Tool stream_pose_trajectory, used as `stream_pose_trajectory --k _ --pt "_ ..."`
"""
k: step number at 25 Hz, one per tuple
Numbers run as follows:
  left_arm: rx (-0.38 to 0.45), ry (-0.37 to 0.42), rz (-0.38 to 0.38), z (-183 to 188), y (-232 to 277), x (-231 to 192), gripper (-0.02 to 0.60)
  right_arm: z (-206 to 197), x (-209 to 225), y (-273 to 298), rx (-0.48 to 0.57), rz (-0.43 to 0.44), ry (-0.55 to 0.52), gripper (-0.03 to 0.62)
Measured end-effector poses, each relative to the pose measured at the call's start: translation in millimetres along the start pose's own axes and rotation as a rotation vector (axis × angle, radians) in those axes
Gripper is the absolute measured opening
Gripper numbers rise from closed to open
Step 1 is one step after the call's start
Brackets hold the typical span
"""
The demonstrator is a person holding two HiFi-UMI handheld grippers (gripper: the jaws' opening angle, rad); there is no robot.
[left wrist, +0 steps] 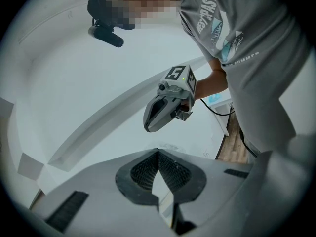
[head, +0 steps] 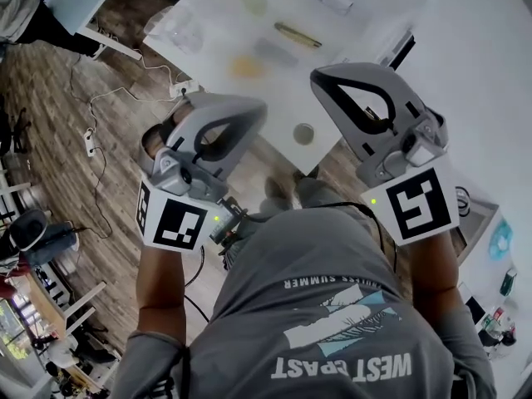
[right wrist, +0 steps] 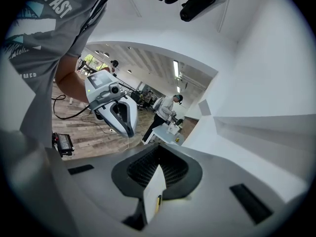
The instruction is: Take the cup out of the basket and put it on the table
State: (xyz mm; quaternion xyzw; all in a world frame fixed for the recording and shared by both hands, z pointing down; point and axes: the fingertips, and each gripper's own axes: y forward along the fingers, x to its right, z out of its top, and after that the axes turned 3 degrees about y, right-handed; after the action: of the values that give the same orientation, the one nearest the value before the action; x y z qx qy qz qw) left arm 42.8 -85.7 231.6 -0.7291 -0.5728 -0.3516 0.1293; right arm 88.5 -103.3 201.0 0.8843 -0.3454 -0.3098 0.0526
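The grey plastic left gripper and grey plastic right gripper sit side by side mid-frame, pointing toward the top edge, jaws together on nothing.

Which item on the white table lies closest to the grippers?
The small dark round object at the table's near corner, between the left gripper and right gripper; others lie farther up.

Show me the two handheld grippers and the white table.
left gripper [right wrist: 129,131], right gripper view, at its closed tips.
right gripper [left wrist: 149,125], left gripper view, at its closed tips.
white table [head: 349,48], head view, bare top surface.
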Motion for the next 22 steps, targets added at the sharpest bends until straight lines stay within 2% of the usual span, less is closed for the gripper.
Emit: stream_pose_trajectory --k 4,9,15,22 --pt "-0.038 -0.005 0.009 0 20 -21 0.008 -3 32 9 0.021 0.036 -0.011 0.011" --pt "-0.071 0.005 0.060 -4 53 -28 0.008 -31 58 15 0.062 0.068 -0.027 0.011" --pt "-0.105 -0.026 0.085 -10 52 -45 0.008 -32 77 40 0.052 0.124 -0.033 0.011" --pt "-0.108 -0.055 0.095 -54 53 -59 0.008 -52 103 84 0.026 0.108 -0.005 0.011"
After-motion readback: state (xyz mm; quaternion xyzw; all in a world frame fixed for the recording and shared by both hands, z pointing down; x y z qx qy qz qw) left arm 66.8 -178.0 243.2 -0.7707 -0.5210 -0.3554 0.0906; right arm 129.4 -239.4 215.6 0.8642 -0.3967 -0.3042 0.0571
